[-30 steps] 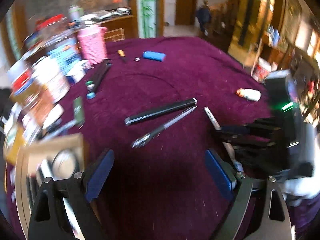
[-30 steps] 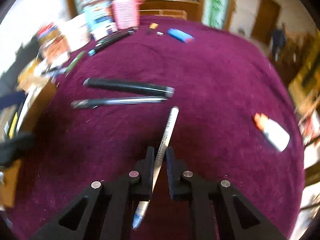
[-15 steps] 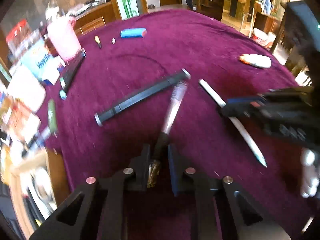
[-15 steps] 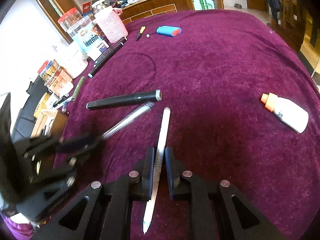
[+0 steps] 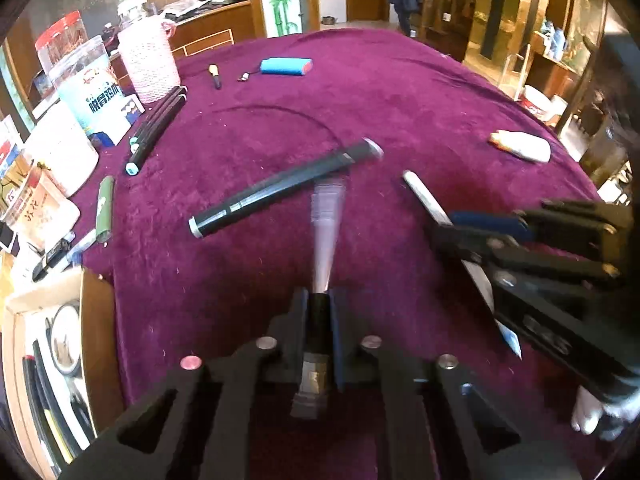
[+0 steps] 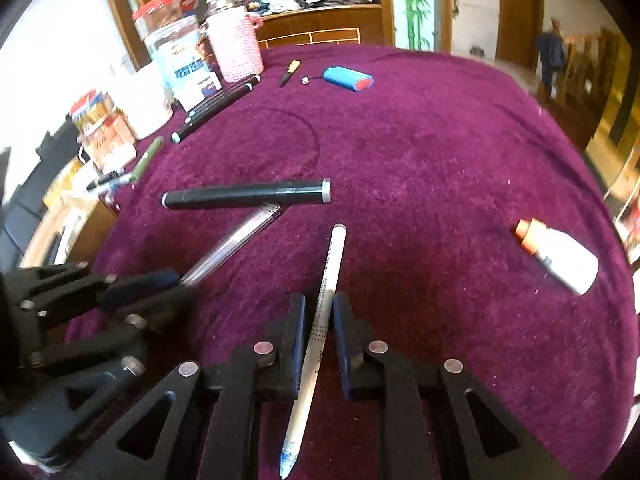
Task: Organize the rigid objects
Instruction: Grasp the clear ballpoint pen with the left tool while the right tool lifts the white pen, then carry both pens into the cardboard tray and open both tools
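Left wrist view: left gripper (image 5: 319,312) is closed on the clear-barrelled pen (image 5: 326,232). The jaws have just been closing and now pinch the pen's dark grip section. Long axis runs straight away from the camera, along the fingers; the clear barrel points far, blurred, and the dark tip end points near, under the gripper. The pen's far end lies just short of the black marker (image 5: 280,190), which rests on the purple tablecloth (image 5: 400,100), long axis running from near-left to far-right, grey cap at the far-right end.

Right wrist view: right gripper (image 6: 319,336) has the white pen (image 6: 326,300) between its nearly closed fingers; whether the right-hand pad presses it I cannot tell, since a narrow gap shows there. Pen is slim and white with fine dark print. Long axis runs near to far, leaning slightly right at the far end; blue tip points near, past the fingers, and the blunt grey end points far. Far end stops near the black marker.

White bottle (image 6: 560,260) with an orange cap lies well apart on the right.
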`<move>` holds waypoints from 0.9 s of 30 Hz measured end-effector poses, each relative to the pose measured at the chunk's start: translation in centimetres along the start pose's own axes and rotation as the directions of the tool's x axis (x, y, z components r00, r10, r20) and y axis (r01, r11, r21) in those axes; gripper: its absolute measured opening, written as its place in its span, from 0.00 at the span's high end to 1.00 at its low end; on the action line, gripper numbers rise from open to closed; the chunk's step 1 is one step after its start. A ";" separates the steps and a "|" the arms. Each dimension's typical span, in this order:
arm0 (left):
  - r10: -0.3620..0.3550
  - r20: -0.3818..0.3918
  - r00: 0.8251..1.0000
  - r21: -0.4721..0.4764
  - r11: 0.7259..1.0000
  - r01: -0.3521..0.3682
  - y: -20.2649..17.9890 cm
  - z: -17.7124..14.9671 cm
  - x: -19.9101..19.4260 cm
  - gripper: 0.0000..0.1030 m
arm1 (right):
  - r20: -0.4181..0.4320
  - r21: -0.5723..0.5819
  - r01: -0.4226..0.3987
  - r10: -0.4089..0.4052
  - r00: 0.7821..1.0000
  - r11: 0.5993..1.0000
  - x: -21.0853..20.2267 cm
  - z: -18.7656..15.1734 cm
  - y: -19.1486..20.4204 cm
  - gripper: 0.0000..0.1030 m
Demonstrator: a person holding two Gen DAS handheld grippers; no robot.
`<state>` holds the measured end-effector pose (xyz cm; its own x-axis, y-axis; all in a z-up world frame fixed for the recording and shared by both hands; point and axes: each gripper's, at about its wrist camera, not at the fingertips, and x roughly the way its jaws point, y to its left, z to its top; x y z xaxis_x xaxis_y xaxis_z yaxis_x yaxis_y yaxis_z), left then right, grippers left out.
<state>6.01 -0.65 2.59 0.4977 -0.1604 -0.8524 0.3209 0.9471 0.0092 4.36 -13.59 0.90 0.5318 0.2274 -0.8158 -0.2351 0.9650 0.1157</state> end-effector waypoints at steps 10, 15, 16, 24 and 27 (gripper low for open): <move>-0.107 0.114 0.988 -0.179 0.976 0.127 2.9 -5.7 -8.0 0.91 | 0.036 0.141 -0.231 0.228 0.973 0.963 -0.6 0.0 -2.1 0.91; -0.069 0.200 0.977 -0.287 0.950 0.126 6.9 -9.6 -13.9 0.91 | 0.092 0.134 -0.352 0.342 0.935 0.926 -2.0 -0.2 -1.1 0.91; -0.048 0.208 0.977 -0.311 0.944 0.113 7.8 -10.6 -14.8 0.91 | 0.091 0.127 -0.357 0.347 0.933 0.925 -2.1 -0.2 -0.8 0.91; 0.015 0.247 0.969 -0.477 0.872 0.108 13.7 -17.1 -17.8 0.91 | 0.097 0.040 -0.044 0.040 0.994 0.998 -1.6 -0.8 1.2 0.39; 0.024 0.248 0.969 -0.503 0.858 0.107 14.6 -18.7 -17.9 0.91 | 0.041 0.005 0.011 -0.011 0.999 1.000 -0.4 -0.7 2.1 0.43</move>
<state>-13.26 21.28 8.22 0.6893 -0.2014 -0.6959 -0.0766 0.9350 -0.3463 3.11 -11.77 1.09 0.5673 0.2214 -0.7932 -0.2254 0.9681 0.1091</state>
